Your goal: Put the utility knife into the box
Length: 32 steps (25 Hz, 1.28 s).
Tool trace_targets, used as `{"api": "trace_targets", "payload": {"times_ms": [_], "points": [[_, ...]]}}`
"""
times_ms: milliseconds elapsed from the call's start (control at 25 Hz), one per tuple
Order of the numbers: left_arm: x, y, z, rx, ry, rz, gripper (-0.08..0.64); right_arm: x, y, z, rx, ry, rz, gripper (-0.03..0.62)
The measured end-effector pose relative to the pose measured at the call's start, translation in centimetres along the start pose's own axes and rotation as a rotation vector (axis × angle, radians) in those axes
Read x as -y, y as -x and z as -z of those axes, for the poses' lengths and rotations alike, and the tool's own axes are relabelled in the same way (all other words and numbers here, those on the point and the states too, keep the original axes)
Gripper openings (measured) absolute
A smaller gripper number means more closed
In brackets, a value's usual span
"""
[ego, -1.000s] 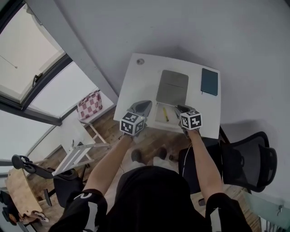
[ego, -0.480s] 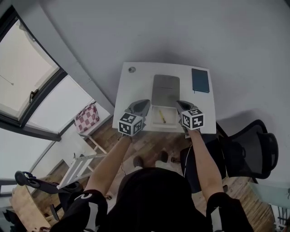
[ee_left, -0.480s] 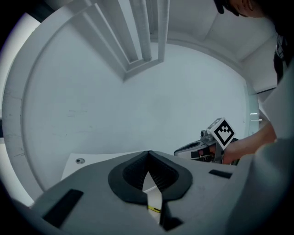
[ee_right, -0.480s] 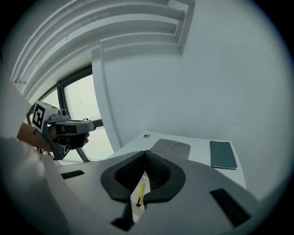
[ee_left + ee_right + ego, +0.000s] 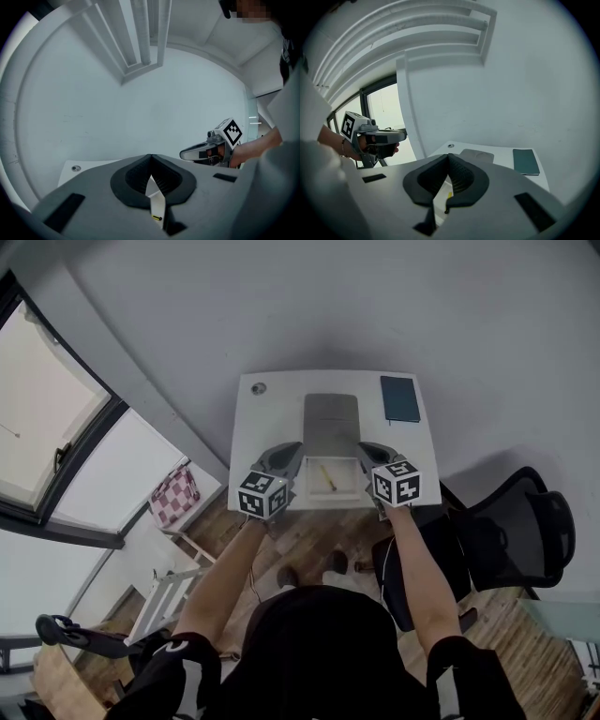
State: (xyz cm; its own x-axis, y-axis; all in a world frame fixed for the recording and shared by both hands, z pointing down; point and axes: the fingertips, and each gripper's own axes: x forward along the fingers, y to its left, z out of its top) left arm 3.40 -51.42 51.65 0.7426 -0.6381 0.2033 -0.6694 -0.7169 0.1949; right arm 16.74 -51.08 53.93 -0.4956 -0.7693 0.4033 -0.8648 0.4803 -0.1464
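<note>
A yellow utility knife point(image 5: 325, 477) lies inside the open white box point(image 5: 343, 491) at the front of the white table point(image 5: 272, 418). A grey lid point(image 5: 331, 418) lies flat just behind the box. My left gripper point(image 5: 289, 456) hovers at the box's left side and my right gripper point(image 5: 368, 454) at its right side. Both are shut with nothing between their pads. In the left gripper view the shut left gripper point(image 5: 150, 158) hides all but a sliver of the box and a yellow bit of knife point(image 5: 157, 218). Below the shut right gripper point(image 5: 449, 157) the knife point(image 5: 449, 194) shows too.
A dark teal notebook point(image 5: 400, 399) lies at the table's far right corner, and a round cable hole point(image 5: 258, 388) is at the far left. A black office chair point(image 5: 511, 540) stands right of me. A checked stool point(image 5: 171, 495) and windows are to the left.
The head view has swung, so the table now sits higher and more centred. Both grippers stay on either side of the box. The knife lies in the box throughout.
</note>
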Motion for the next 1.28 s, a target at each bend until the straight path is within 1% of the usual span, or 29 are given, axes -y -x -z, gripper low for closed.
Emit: {"api": "trace_targets", "payload": {"times_ms": [280, 520, 720, 1280], "points": [[1.3, 0.0, 0.0, -0.011, -0.023, 0.034, 0.026, -0.6, 1.3, 0.2, 0.020, 0.001, 0.015, 0.014], [2.0, 0.2, 0.6, -0.025, -0.035, 0.065, 0.026, -1.1, 1.8, 1.1, 0.011, -0.002, 0.017, 0.014], [2.5, 0.3, 0.8, -0.037, -0.064, 0.076, 0.025, -1.3, 2.0, 1.6, 0.001, 0.000, 0.027, 0.014], [2.1, 1.3, 0.9, -0.043, -0.066, 0.082, 0.025, -2.5, 1.9, 1.8, -0.002, 0.004, 0.032, 0.014]]}}
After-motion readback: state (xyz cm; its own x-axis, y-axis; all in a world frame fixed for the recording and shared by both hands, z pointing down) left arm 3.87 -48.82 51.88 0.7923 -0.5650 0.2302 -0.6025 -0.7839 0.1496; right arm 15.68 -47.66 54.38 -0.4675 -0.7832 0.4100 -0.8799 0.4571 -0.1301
